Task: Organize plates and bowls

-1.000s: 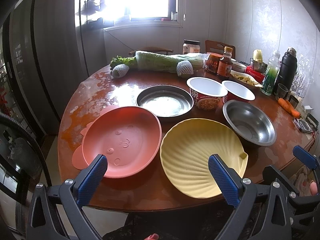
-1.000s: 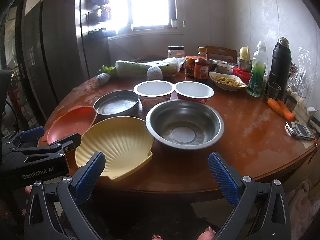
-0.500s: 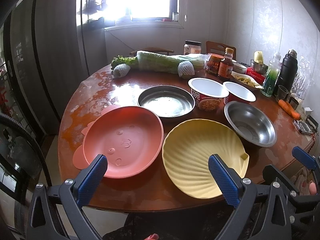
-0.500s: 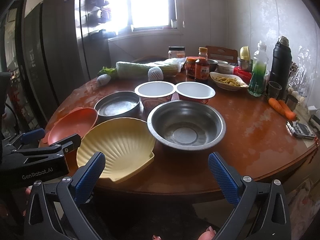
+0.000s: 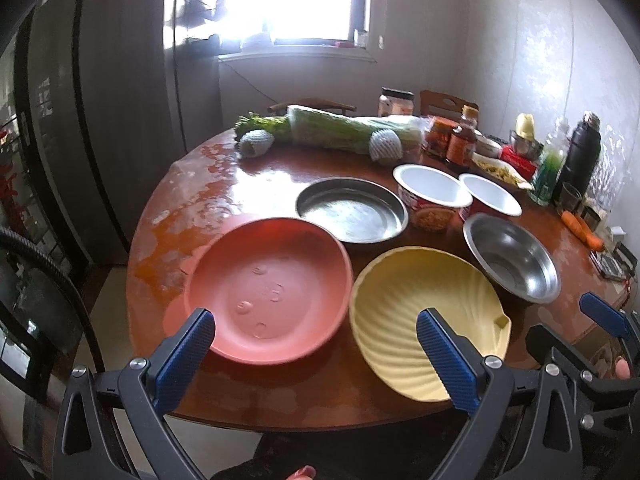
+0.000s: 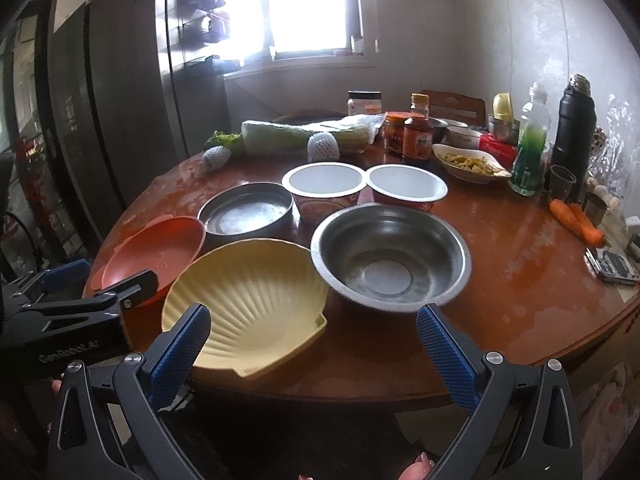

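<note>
A round wooden table [image 5: 224,184] fills both views, its reddish top worn pale along the left side. Along its far edge lies a long wrapped cabbage [image 5: 340,130], with jars, bottles and a black flask [image 6: 574,120] crowded at the far right.

Nearest the front edge sit the two biggest dishes: a pink plate [image 5: 266,288] on the left and a yellow shell-shaped plate [image 5: 424,312] just beside it on the right, their rims close but whether they touch cannot be told. To the right of the shell plate, rim against rim in the right wrist view, stands a steel bowl [image 6: 390,258]. Behind the pink plate is a shallow steel pan [image 5: 352,210]. Behind the steel bowl, two white-lined paper bowls [image 6: 324,182] [image 6: 406,188] stand side by side.

Two carrots [image 6: 576,220] lie near the table's right edge.

The left gripper [image 5: 316,340] hovers at the front edge over the pink and yellow plates, its jaws spread wide and holding nothing. The right gripper [image 6: 312,338] hangs before the shell plate and steel bowl, jaws likewise wide apart and empty.
</note>
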Available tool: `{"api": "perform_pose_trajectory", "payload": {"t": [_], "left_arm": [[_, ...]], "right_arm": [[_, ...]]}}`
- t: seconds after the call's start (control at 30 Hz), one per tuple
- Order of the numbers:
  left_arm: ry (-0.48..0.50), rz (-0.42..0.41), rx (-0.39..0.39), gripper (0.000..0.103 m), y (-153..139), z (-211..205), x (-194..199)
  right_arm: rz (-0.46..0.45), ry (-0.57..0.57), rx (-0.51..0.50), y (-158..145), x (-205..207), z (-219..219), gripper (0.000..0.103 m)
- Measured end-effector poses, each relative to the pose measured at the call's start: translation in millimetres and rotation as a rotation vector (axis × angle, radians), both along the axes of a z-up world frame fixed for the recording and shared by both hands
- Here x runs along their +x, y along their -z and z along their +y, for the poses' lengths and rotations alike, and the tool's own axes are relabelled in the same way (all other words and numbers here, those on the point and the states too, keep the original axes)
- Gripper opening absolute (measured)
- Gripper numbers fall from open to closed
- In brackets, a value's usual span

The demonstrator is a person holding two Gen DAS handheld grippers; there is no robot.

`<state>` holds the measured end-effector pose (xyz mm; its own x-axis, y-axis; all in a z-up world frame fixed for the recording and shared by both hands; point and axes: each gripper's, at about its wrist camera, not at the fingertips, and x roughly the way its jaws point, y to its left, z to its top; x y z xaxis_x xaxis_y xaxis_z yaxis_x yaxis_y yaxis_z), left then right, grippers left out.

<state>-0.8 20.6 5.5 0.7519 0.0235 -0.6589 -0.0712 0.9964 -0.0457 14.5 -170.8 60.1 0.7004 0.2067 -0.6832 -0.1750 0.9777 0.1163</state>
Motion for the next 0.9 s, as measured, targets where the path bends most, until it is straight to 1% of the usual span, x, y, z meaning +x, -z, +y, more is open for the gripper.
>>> {"api": "perform_pose_trajectory", "payload": {"t": [0.07, 0.13, 0.2, 0.3, 0.37, 0.47, 0.53, 0.6, 0.67, 0.8, 0.87, 0.9], "left_arm": [[-0.023, -0.005, -0.011, 0.102, -2.4, 12.3, 0.8], [-0.051, -0.004, -0.017, 0.102, -3.4, 24.9, 2.4], [-0.070, 0.005, -0.017, 0.102, -2.7, 37.1, 3.8], [-0.090, 0.023, -0.026, 0.102, 0.6, 52.5, 6.4], [-0.107, 0.036, -0.029, 0.102, 4.0, 62.3, 8.3], [-0.116, 0.051, -0.059, 0.102, 9.9, 75.5, 9.1], [-0.117, 0.066, -0.076, 0.102, 13.9, 81.5, 10.1], [-0.118, 0.091, -0.096, 0.102, 20.4, 87.4, 11.8], [-0.119, 0.107, -0.105, 0.102, 25.1, 90.2, 12.4], [-0.125, 0.131, -0.127, 0.101, 33.3, 95.9, 12.4], [-0.130, 0.138, -0.142, 0.100, 36.6, 99.0, 12.4], [-0.132, 0.137, -0.154, 0.099, 37.9, 100.5, 12.7]], "right_arm": [[-0.006, -0.018, -0.009, -2.5, 2.8, 4.1, 0.103], [-0.032, -0.030, -0.037, -6.3, 5.2, 10.5, 0.103], [-0.053, -0.052, -0.037, -10.2, 8.0, 17.4, 0.103], [-0.057, -0.093, -0.019, -12.6, 15.8, 26.9, 0.103], [-0.051, -0.129, 0.008, -14.0, 24.6, 34.6, 0.103], [0.006, -0.203, 0.060, -13.5, 42.1, 47.2, 0.103], [0.023, -0.236, 0.088, -12.8, 54.1, 56.2, 0.103], [0.037, -0.264, 0.073, -10.7, 65.5, 67.5, 0.103], [0.070, -0.296, 0.027, -6.8, 76.4, 81.8, 0.103], [0.099, -0.387, -0.045, 6.8, 93.5, 110.3, 0.103], [0.100, -0.408, -0.072, 13.7, 99.6, 120.2, 0.101], [0.107, -0.421, -0.068, 16.2, 102.1, 123.6, 0.097]]}}
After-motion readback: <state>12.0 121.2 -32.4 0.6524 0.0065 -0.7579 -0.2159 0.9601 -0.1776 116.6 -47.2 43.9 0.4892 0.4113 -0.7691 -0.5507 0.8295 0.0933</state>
